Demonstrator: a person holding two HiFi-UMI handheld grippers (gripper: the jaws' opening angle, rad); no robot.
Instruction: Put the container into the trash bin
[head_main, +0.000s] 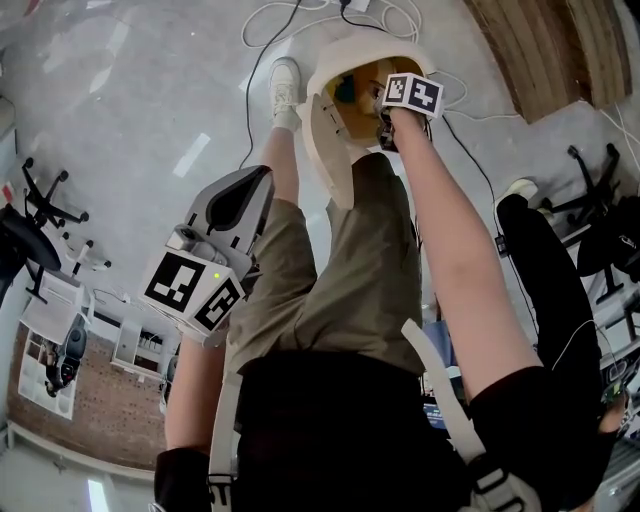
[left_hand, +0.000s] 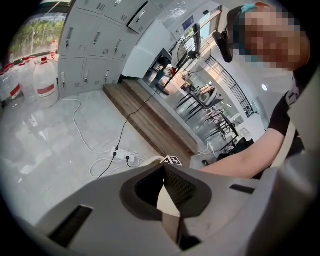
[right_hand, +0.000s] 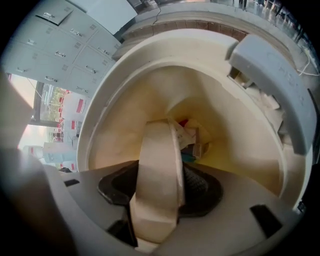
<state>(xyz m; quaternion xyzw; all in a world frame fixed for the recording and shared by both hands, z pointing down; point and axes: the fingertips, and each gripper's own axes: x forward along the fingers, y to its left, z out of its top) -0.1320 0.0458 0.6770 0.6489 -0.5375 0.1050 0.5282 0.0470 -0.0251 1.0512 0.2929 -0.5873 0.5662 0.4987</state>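
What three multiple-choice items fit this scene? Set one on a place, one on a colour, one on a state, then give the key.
1. The container is
A. on the floor
B. over the trash bin's open mouth
C. on a chair

2. The trash bin is
A. green
B. black
C. cream

3. The right gripper is
A. open and empty
B. shut on the container
C. shut on a cable

Key:
1 B, the right gripper view shows the bin's inside right behind the container.
2 C, its walls and rim are cream.
3 B, the pads press on the container's sides.
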